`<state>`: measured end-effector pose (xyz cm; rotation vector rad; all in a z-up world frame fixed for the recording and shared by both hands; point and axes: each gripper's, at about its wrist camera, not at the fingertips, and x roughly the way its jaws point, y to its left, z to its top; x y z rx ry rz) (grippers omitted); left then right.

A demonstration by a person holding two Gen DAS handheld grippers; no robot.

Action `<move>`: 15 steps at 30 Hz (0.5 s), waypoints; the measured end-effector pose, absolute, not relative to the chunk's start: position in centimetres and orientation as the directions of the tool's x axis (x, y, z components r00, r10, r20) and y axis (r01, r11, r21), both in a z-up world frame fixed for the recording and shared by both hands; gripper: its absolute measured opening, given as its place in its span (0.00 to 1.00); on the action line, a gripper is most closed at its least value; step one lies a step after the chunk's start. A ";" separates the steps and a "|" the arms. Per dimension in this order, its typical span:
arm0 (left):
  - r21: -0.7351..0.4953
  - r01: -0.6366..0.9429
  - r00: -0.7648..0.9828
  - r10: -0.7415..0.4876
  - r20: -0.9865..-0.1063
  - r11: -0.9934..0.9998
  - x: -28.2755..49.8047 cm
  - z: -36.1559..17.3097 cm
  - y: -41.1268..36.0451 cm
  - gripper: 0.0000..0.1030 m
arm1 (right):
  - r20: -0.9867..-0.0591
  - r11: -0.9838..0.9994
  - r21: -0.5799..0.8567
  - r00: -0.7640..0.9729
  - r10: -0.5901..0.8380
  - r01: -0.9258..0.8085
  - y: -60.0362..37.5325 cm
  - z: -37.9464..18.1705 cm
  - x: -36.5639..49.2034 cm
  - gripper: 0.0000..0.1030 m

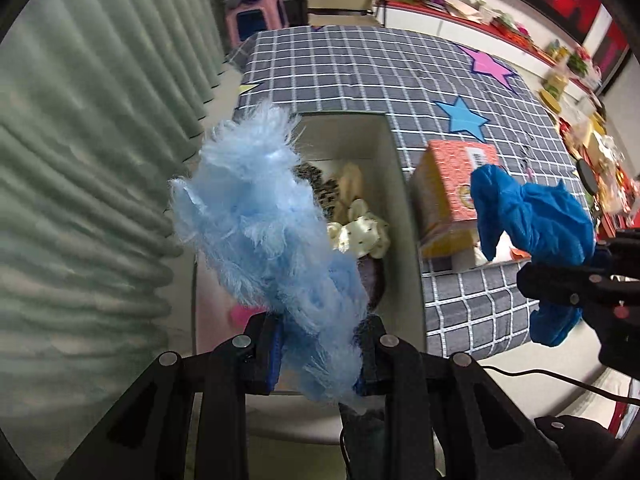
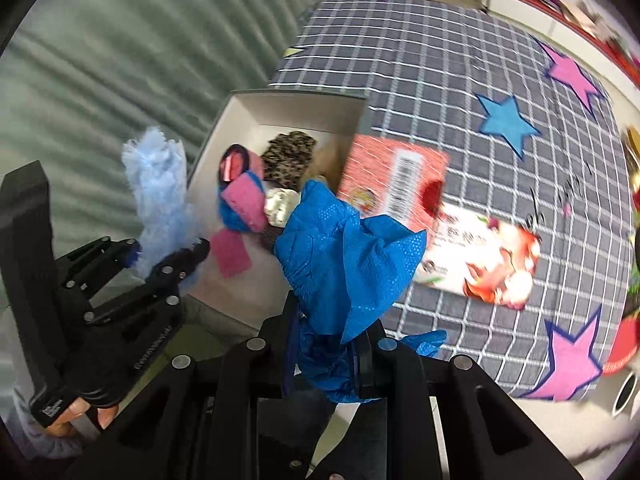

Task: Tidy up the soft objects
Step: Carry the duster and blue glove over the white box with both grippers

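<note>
Closest to my left camera, the left gripper has its jaws clenched on a fluffy pale-blue scrunchie, held up over the near end of an open white box. My right gripper has its jaws grasping a crumpled blue cloth, raised just right of the box. Bare fingertips show under the left handle; its small print is too blurred to read. Inside the box lie a pink band, a cream scrunchie and a leopard-print scrunchie. Just beside the box sits a red carton with a barcode; its lettering is illegible. Everything rests on a grey checked cloth with stars over the counter. A green curtain hangs on the left.
</note>
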<state>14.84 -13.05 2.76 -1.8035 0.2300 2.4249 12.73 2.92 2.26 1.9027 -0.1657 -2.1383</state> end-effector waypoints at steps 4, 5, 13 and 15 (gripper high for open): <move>0.050 -0.140 -0.284 -0.008 -0.959 -0.989 15.2 2.5 -14.0 0.28 | -0.957 -0.947 0.258 -0.084 -0.278 0.190 0.8 2.6 11.8 0.21; 0.050 -0.131 -0.282 -0.011 -0.959 -0.990 15.3 2.4 -14.3 0.28 | -0.957 -0.945 0.257 -0.082 -0.278 0.202 0.3 2.7 11.6 0.21; 0.049 -0.094 -0.277 -0.021 -0.961 -0.994 15.4 2.2 -15.3 0.28 | -0.953 -0.926 0.267 -0.068 -0.294 0.267 -2.4 2.9 10.9 0.21; 0.049 -0.092 -0.277 -0.022 -0.961 -0.995 15.3 2.2 -15.3 0.28 | -0.953 -0.924 0.268 -0.065 -0.296 0.273 -2.6 2.8 10.9 0.21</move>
